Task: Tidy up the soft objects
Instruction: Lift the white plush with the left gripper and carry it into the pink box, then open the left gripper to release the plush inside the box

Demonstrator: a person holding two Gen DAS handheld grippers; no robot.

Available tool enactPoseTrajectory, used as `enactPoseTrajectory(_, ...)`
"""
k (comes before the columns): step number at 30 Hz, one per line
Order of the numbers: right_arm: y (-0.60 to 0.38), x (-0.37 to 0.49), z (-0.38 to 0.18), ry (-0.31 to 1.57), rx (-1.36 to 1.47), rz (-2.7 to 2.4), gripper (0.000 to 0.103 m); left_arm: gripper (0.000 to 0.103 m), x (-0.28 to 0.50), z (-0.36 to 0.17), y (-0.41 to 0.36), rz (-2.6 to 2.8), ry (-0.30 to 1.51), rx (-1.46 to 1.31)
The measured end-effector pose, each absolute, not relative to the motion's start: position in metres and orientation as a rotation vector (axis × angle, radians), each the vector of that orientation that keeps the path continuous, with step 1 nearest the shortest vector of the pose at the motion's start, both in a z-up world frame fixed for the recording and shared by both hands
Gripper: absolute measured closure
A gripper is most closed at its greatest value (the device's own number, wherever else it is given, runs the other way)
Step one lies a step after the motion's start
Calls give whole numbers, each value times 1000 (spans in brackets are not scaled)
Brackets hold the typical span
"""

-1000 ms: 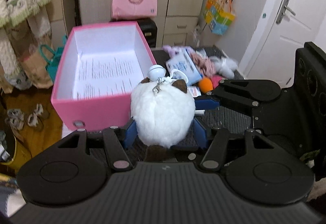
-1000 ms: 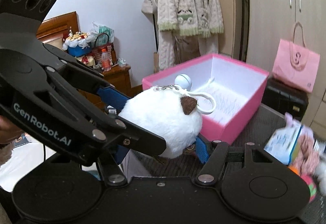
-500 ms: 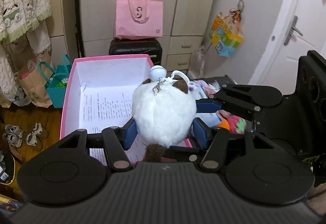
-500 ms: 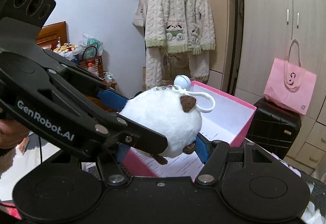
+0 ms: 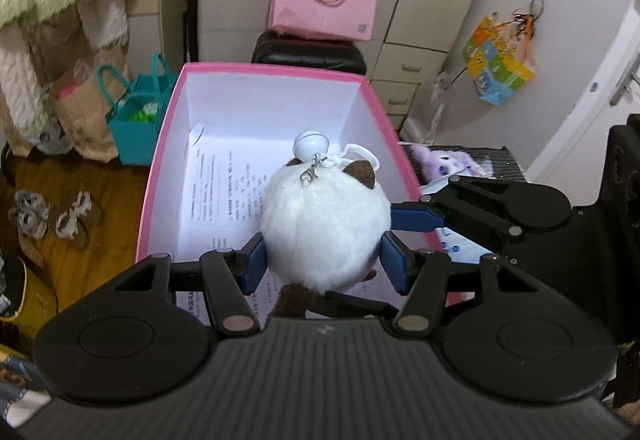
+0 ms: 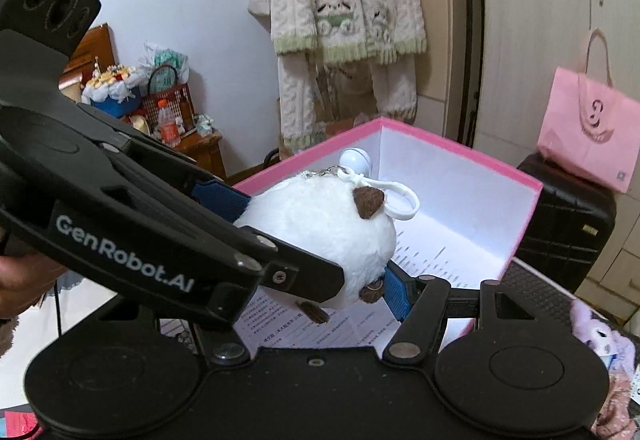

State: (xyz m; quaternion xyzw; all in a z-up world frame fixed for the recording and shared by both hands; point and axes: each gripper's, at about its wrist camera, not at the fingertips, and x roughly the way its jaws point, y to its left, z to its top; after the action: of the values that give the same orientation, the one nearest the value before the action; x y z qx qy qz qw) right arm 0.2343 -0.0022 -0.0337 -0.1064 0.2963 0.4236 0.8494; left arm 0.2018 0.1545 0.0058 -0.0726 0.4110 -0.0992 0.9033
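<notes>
Left wrist view shows the left gripper [image 5: 324,260] pinching the white plush [image 5: 325,228] above the pink box [image 5: 160,156]; only the right view reads its face side down, brown feet. Right gripper [image 6: 320,252] also pinches it. Half a second ago the plush was at the box's near edge; now over the printed sheet [image 5: 224,196]. Round, fluffy, brown ears, white clip, bell.

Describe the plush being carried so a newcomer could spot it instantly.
Find the pink box lined with printed paper. Above its open top, both tongs grip one round white plush from different sides. Brown ears, a white bell and a white clip loop set it apart from the purple plush on the table.
</notes>
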Motion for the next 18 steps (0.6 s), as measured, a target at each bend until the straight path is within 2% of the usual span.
enactPoseTrajectory(8, 11, 240, -51, 677, -261, 859, 29, 39, 205, -12, 163, -153, 861, -187)
enactPoseTrajectory(18, -9, 226, -38, 628, -219, 835, 28, 33, 170, 13, 156, -120, 734, -102)
